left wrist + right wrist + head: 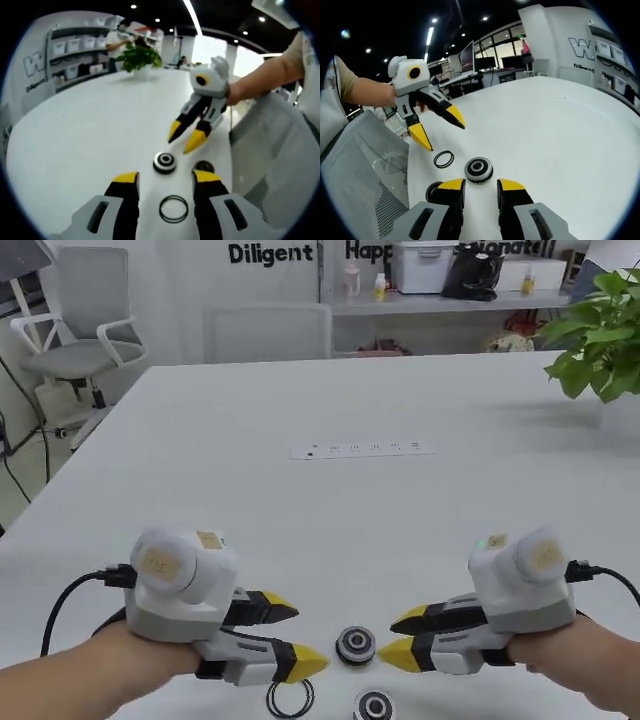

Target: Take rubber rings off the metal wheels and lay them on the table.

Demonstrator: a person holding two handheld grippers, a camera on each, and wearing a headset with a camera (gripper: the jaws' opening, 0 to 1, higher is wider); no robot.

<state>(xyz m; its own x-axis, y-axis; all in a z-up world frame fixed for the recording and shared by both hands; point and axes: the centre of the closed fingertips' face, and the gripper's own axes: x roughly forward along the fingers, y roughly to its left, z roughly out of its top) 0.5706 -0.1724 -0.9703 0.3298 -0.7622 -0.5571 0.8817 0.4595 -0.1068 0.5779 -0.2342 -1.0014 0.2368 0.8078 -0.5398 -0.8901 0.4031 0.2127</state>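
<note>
White table [420, 530]: left gripper [305, 636] and right gripper [390, 638], both spread, flank my metal wheel [356, 645]; I'd pinch its likely soft, stretchy rubber ring [469, 171] edgewise.

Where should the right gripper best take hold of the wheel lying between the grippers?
Probably across its outer rim, jaws on opposite sides, coming in low from its own side: the wheel lies flat on the table, just ahead of the open right gripper.
</note>
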